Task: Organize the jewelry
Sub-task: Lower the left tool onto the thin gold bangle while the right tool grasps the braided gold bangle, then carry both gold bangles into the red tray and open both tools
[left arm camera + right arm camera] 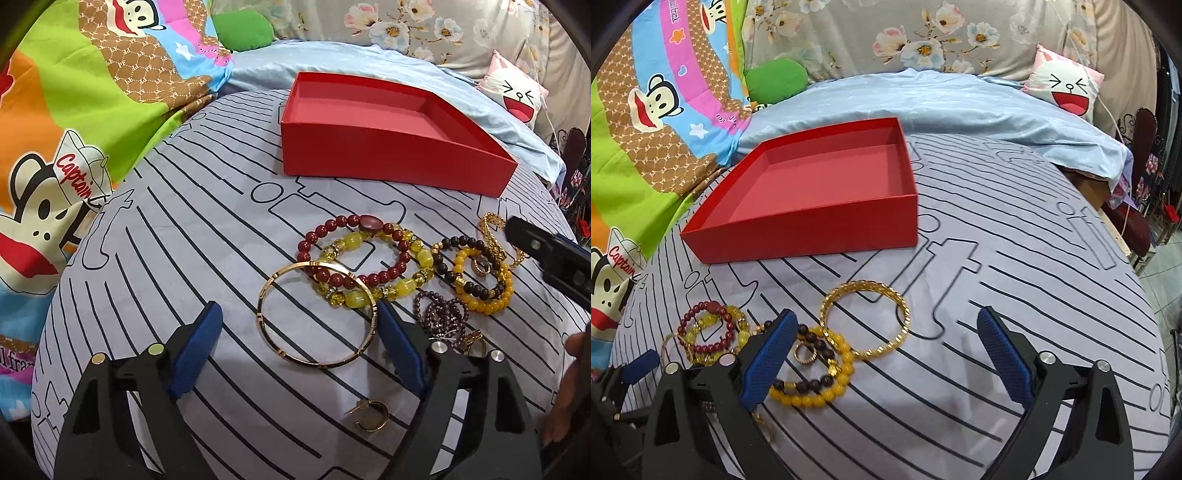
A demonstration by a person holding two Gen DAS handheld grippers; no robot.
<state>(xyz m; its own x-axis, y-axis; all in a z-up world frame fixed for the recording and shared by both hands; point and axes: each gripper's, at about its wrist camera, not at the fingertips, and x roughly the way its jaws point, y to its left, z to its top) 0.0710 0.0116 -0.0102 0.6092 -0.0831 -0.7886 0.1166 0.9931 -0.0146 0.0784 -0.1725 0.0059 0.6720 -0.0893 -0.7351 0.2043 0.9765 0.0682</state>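
- Red box (812,184) sits empty on the striped sheet (184,258) – nothing sorted yet.
- All jewelry lies loose in front of the box: gold bangle (317,314), red bead bracelet (351,254), yellow bead bracelet (484,288), purple beads (443,314), hoop earring (369,415), gold chain bracelet (866,319).
- Left gripper (299,350): jaws spread, empty, straddling the bangle.
- Right gripper (886,358): jaws wide, empty, w/ chain bracelet between them, not pinched.
- Left to do: everything.

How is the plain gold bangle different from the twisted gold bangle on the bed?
The plain gold bangle is a smooth, flat band with segment joints; the twisted gold bangle has a ridged, rope-like surface. The plain one overlaps the red bead bracelet; the twisted one overlaps the yellow bead bracelet. Both lie flat.
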